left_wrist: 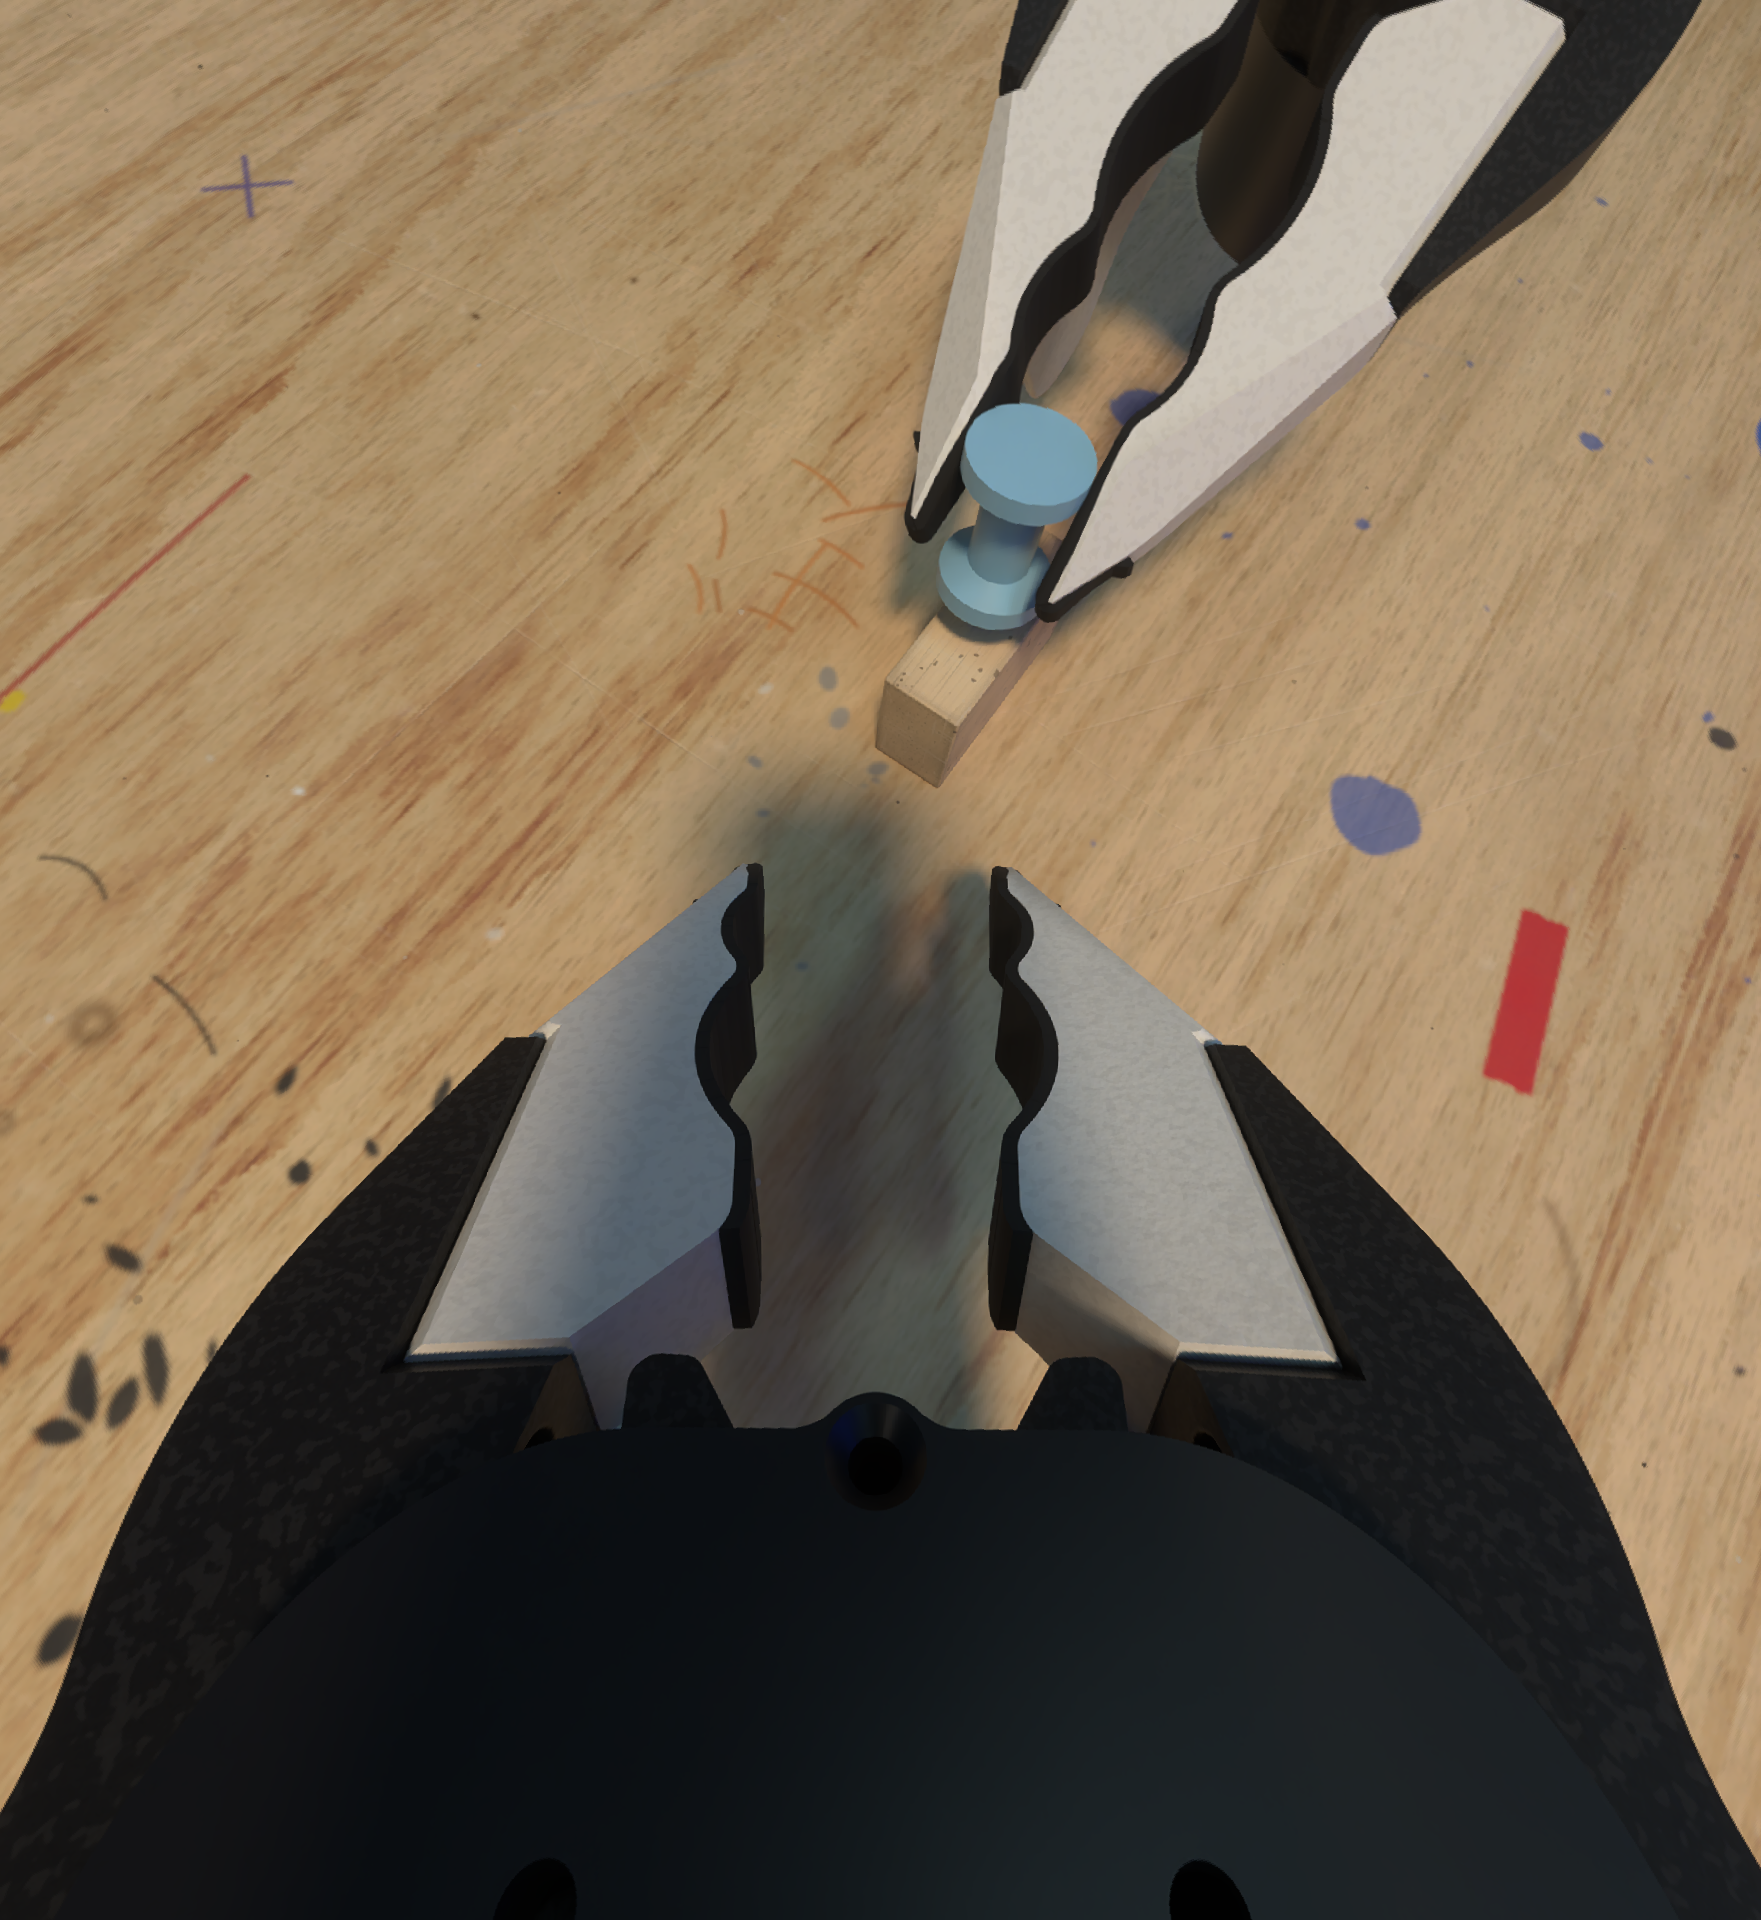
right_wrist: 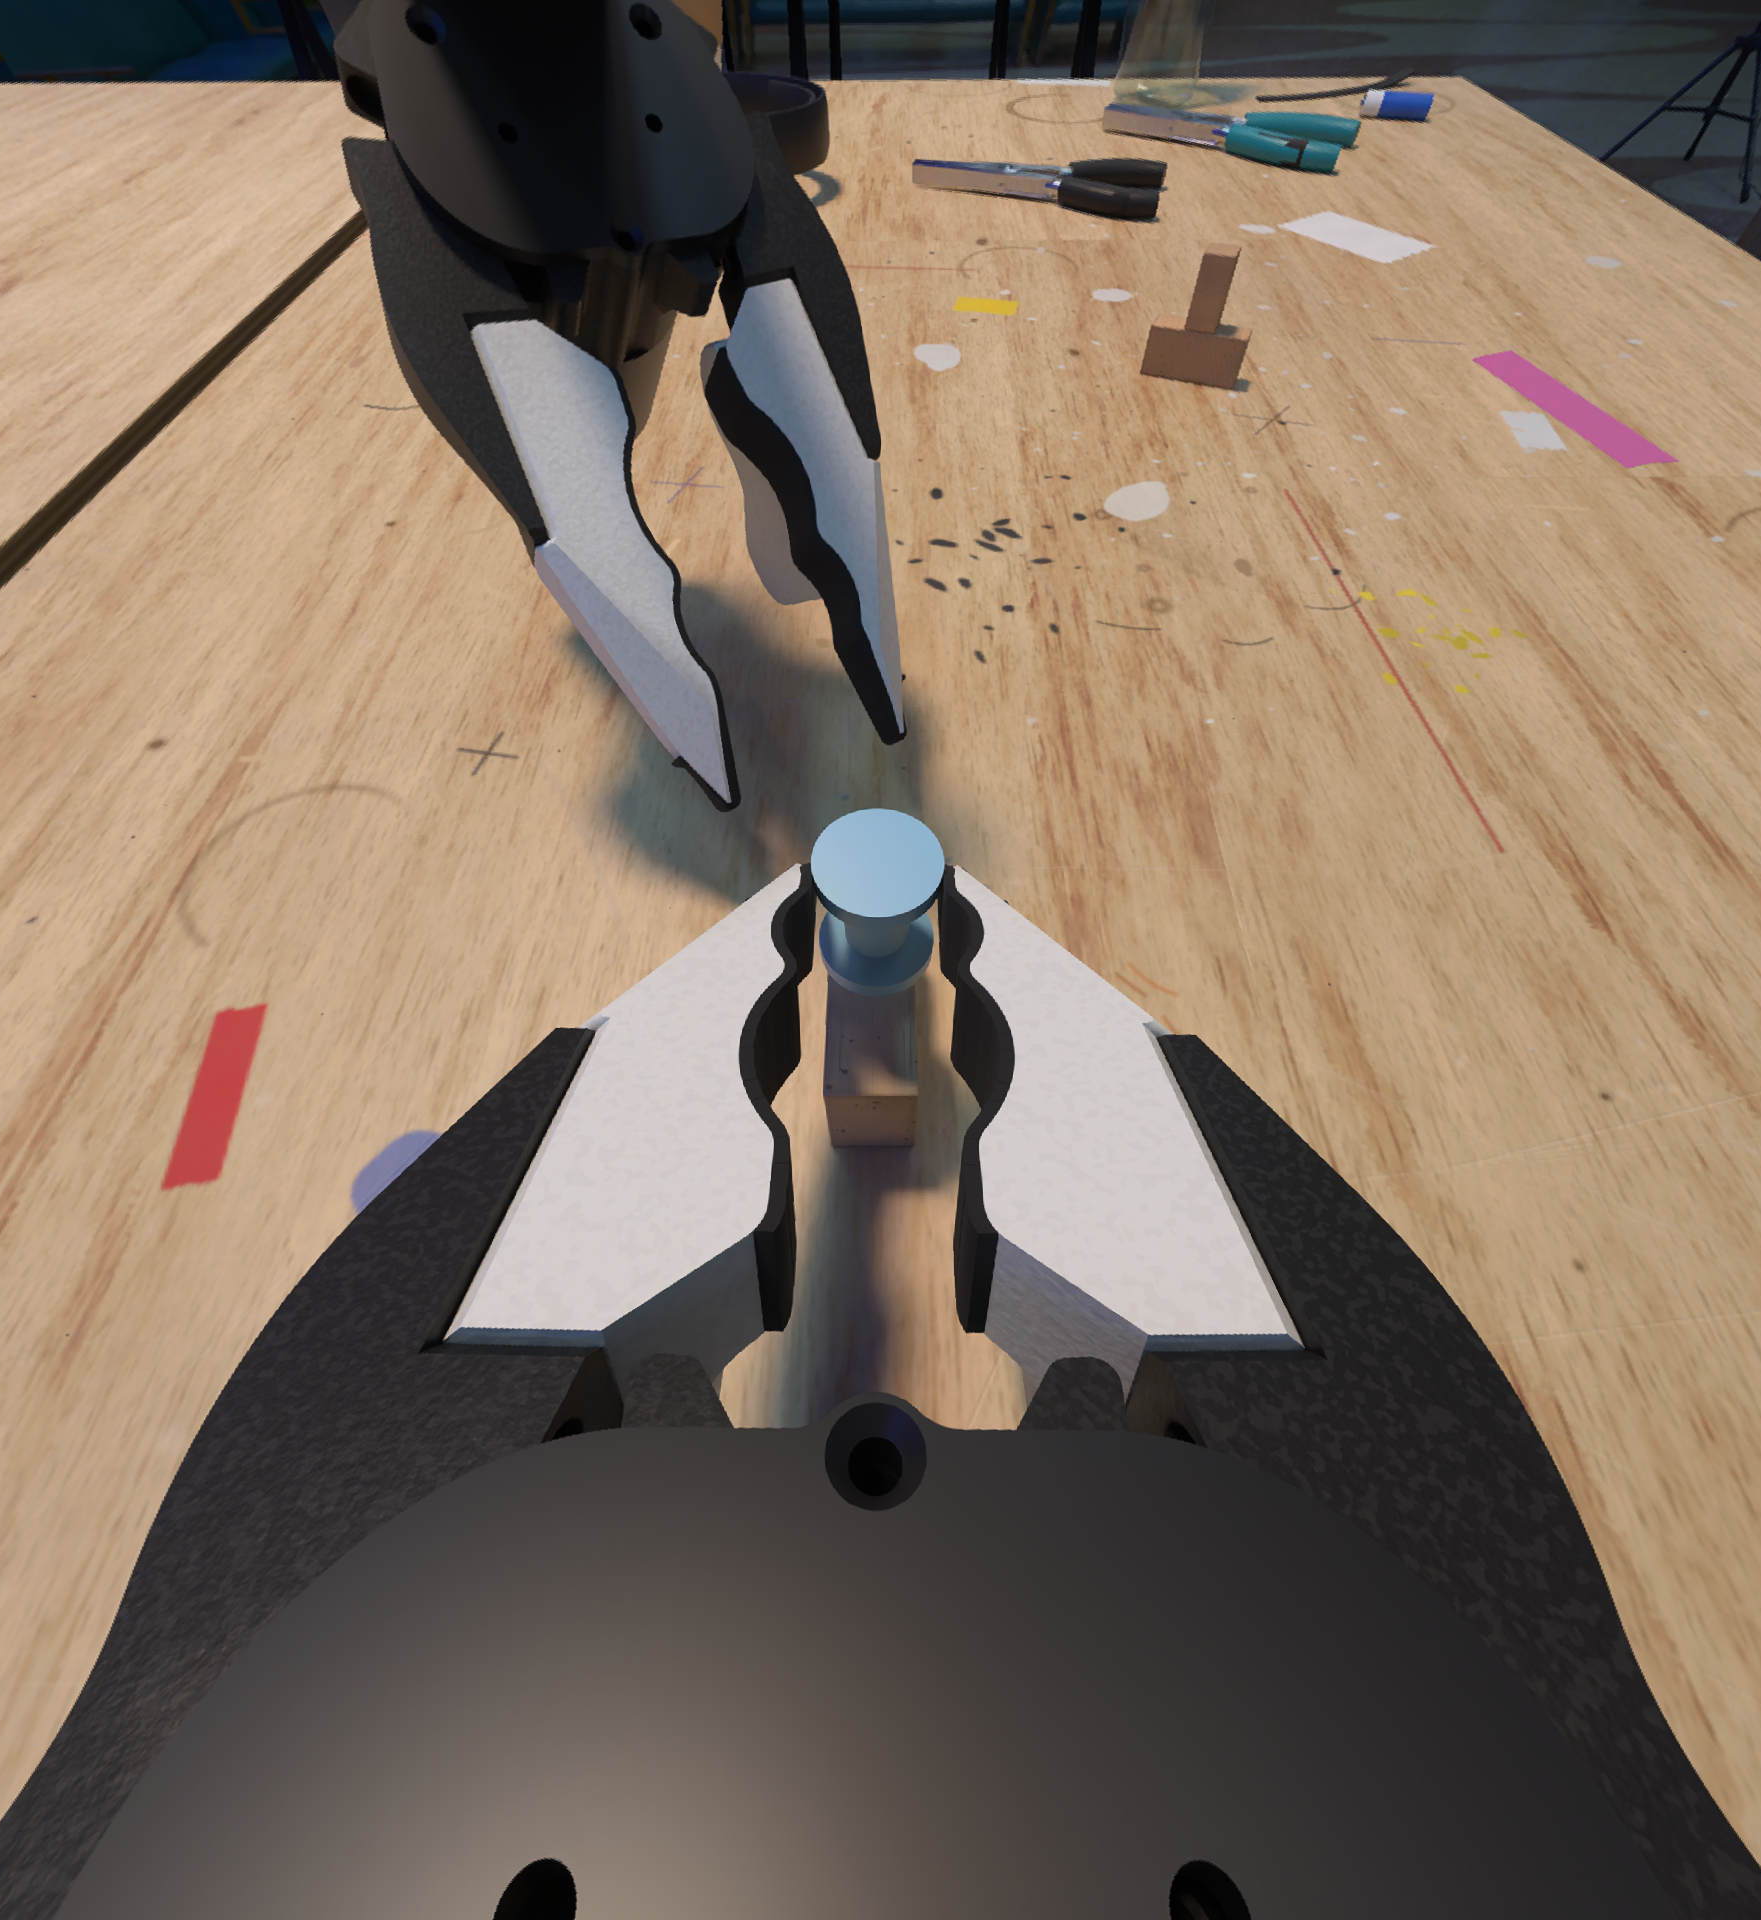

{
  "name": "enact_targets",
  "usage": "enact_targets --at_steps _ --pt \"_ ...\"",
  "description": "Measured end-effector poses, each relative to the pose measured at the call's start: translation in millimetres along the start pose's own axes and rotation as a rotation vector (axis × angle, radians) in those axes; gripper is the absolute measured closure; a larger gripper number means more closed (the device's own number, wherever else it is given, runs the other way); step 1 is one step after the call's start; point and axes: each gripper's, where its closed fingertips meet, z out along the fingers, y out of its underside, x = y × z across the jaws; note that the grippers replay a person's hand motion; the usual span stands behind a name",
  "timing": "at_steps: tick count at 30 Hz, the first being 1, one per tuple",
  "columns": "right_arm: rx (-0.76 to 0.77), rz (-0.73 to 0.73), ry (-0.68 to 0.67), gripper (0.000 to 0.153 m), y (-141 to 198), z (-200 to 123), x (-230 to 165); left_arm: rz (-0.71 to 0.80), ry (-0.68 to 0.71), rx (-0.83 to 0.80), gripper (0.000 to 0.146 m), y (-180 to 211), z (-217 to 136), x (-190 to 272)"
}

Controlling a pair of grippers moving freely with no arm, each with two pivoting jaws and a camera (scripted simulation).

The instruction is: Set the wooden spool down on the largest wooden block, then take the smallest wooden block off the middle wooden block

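Note:
A light blue spool (right_wrist: 876,862) stands upright on the end of a long pale wooden block (right_wrist: 871,1112) lying on the table. My right gripper (right_wrist: 876,883) is shut on the spool's top disc, with the block running back between its fingers. In the left wrist view the spool (left_wrist: 1027,462), block (left_wrist: 923,707) and right gripper (left_wrist: 988,566) show ahead. My left gripper (left_wrist: 876,883) is open and empty, hovering just short of the block; it also shows in the right wrist view (right_wrist: 805,764). Far right, a small upright block (right_wrist: 1217,286) stands on a brown block (right_wrist: 1193,353).
Pliers (right_wrist: 1052,182), teal-handled tools (right_wrist: 1271,135) and a blue marker (right_wrist: 1395,102) lie at the table's back. A black ring (right_wrist: 782,114) sits behind the left gripper. A dark seam (right_wrist: 128,436) crosses the table at left. Red tape (right_wrist: 214,1096) and pink tape (right_wrist: 1572,407) lie flat.

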Motion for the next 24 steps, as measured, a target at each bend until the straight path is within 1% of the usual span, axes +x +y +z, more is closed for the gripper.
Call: enact_targets --at_steps 4,19,24 --pt "-0.015 -0.005 0.002 0.129 1.6 1.5 -0.4 -0.008 -0.001 0.001 0.103 -0.1 -0.2 -1.1" --pt "-0.058 -0.029 0.0 0.129 6.8 5.3 -2.4 0.034 -0.01 -0.025 0.102 2.9 4.9 4.7" --pt "-0.063 -0.015 0.002 0.129 8.7 3.4 -1.1 0.032 -0.01 -0.022 0.102 2.6 4.7 4.5"
